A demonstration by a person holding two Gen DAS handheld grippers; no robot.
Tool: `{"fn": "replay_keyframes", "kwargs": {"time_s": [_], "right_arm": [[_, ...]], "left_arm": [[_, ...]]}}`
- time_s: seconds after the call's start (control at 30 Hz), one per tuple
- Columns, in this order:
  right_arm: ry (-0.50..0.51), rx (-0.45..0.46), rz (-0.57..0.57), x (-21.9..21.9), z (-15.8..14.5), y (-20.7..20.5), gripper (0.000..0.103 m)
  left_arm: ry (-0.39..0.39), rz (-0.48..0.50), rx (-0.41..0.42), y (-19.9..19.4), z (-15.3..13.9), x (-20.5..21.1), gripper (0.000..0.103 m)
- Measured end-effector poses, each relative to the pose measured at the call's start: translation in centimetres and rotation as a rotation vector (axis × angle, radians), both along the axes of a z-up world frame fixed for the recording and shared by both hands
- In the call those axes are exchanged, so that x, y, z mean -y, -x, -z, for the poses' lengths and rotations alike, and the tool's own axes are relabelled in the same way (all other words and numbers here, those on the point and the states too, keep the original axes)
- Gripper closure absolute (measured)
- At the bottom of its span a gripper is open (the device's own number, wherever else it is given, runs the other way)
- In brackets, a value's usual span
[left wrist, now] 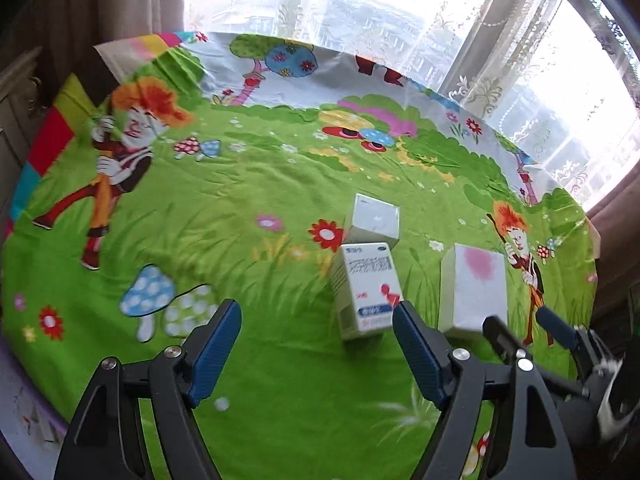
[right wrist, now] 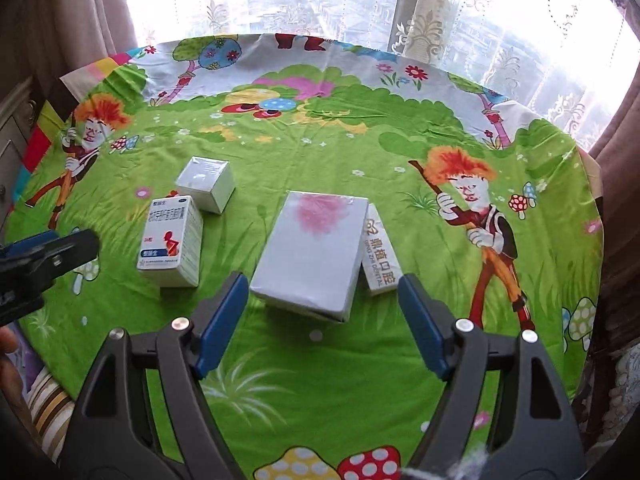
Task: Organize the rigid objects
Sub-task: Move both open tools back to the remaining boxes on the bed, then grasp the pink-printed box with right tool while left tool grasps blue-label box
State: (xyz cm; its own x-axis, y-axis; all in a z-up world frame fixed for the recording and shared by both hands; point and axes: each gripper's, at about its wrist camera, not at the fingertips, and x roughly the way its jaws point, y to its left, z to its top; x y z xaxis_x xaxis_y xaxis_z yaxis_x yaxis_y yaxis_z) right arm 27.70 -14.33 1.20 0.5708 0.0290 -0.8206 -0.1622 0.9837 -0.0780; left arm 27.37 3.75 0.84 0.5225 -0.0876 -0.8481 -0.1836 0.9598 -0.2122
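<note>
While both tools hover over the cloth (right wrist: 320, 400), I see my right gripper (right wrist: 323, 304) spread wide with nothing in it, its fingers flanking the near end of the pink-blotched box (right wrist: 310, 248). My left gripper (left wrist: 318, 332) is equally wide and empty, just short of the medicine box (left wrist: 368, 292). A dental box (right wrist: 378, 254) lies touching the pink-blotched one's right side. Farther off sits a plain box (right wrist: 206, 182), beyond the medicine box, with the curtain (right wrist: 420, 20) behind.
</note>
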Motion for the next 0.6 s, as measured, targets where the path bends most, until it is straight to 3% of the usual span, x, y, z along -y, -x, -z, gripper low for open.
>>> {"fn": "replay_keyframes", "kwargs": {"time_s": [0.37, 0.6], "right_arm": [[0.036, 0.017, 0.021, -1.1, 2.2, -1.7, 0.017], [0.034, 0.016, 0.032, -1.0, 3.3, -2.3, 0.016]], "left_arm": [[-0.003, -0.031, -0.062, -4.0, 3.4, 2.0, 0.024], [-0.011, -0.007, -0.05, -4.4, 3.5, 3.0, 0.025]]}}
